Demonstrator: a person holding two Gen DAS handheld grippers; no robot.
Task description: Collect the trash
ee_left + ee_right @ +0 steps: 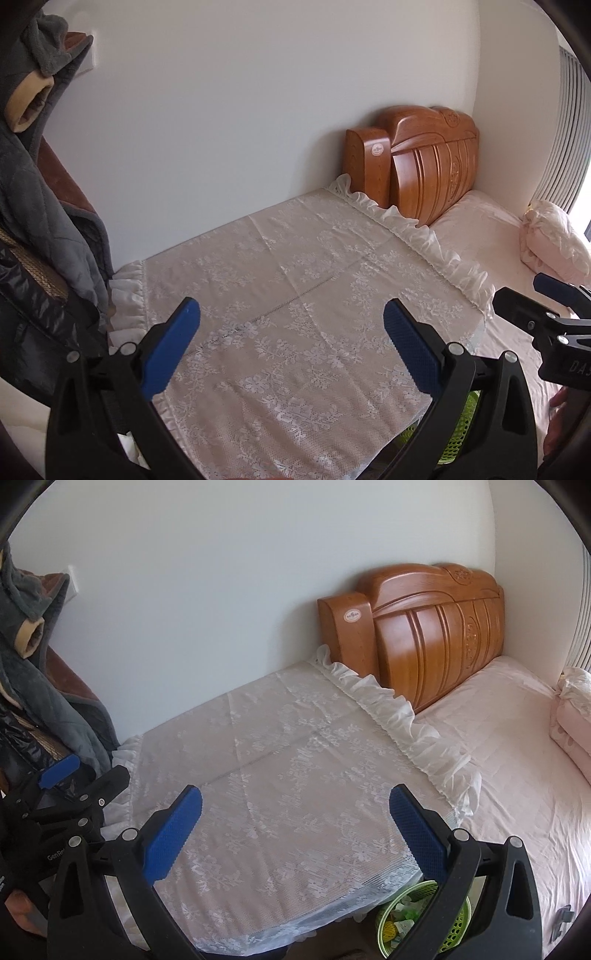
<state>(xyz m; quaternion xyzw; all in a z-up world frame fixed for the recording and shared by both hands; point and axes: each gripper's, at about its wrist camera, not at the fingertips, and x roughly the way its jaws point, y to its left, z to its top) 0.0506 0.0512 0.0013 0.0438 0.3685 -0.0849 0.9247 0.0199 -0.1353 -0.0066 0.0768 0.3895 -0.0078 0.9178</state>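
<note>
My left gripper (pixel 291 325) is open and empty above a table covered with a white lace cloth (pixel 295 295). My right gripper (pixel 295 808) is also open and empty over the same cloth (pixel 288 768). A green mesh trash basket (pixel 454 934) stands on the floor between the table and the bed, with several pieces of trash inside; it also shows behind my finger in the left wrist view (pixel 461 428). Each gripper appears at the edge of the other's view: the right one (pixel 554 317), the left one (pixel 70 786).
A bed with a pink sheet (pixel 517 775) and a carved wooden headboard (pixel 436 635) lies to the right. A folded pink quilt (pixel 572 716) sits at its far side. Dark coats (pixel 33 221) hang on the left. A white wall stands behind the table.
</note>
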